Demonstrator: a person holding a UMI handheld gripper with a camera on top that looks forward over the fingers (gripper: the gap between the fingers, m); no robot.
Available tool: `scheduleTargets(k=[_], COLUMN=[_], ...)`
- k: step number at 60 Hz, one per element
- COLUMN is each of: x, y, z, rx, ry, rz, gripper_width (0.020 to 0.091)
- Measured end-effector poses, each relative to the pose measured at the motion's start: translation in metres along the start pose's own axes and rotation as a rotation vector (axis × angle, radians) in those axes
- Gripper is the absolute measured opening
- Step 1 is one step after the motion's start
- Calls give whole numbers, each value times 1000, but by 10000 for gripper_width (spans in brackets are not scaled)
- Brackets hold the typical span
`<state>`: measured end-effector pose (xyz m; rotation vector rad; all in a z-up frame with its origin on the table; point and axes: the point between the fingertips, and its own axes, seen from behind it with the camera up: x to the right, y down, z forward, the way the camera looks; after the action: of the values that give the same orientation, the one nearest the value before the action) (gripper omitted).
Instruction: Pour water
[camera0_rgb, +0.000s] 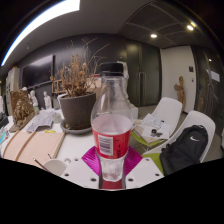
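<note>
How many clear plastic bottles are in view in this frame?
1. The clear plastic bottle with a red label stands between the gripper fingers, right of the potted dry plant. Others may be hidden behind it.

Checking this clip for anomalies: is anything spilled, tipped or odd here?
Nothing stands out. The bottle stands upright between the gripper fingers with its cap on, the potted plant behind it is upright, and no spill shows on the table.

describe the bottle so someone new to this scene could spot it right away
Start at the white table with the potted dry plant on it. Just in front of that pot, held between the gripper fingers' pink pads, stands the clear plastic bottle. Its red label and dark cap set it apart from everything nearby.
</note>
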<state>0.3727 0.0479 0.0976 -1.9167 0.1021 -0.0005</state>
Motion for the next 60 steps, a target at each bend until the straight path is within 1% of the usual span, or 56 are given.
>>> scheduleTargets(k=[9, 10, 11, 16, 18, 23, 26, 27, 28, 29, 30, 31, 32, 34, 35, 38, 39, 42, 48, 60], x=[9, 9, 9, 10, 10, 8, 9, 9, 10, 10, 9, 8, 9, 10, 11, 7, 5, -1, -19, -74], y=[39, 43, 38, 39, 39, 39, 41, 43, 45, 45, 45, 44, 42, 40, 40, 34, 33, 28, 20, 11], z=[11, 10, 9, 9, 8, 8, 8, 7, 6, 4, 3, 0, -2, -8, -12, -25, -30, -47, -88, -184], rx=[-55, -55, -31, -31, -28, -30, -46, -59, -73, -83, -87, -87, -86, -85, -87, -91, -90, -96, -129, -221], ry=[16, 16, 13, 20, 22, 19, 21, 23, 26, 27, 26, 25, 27, 36, 42, 54, 56, 56, 49, 26], rz=[11, 14, 16, 11, 10, 8, 7, 13, 21, 29, 33, 33, 33, 26, 21, 4, 1, -13, -22, -37], gripper_width=[251, 253, 252, 256, 289, 404, 477, 514, 573, 651, 733, 834, 871, 818, 818, 860, 862, 858, 853, 851])
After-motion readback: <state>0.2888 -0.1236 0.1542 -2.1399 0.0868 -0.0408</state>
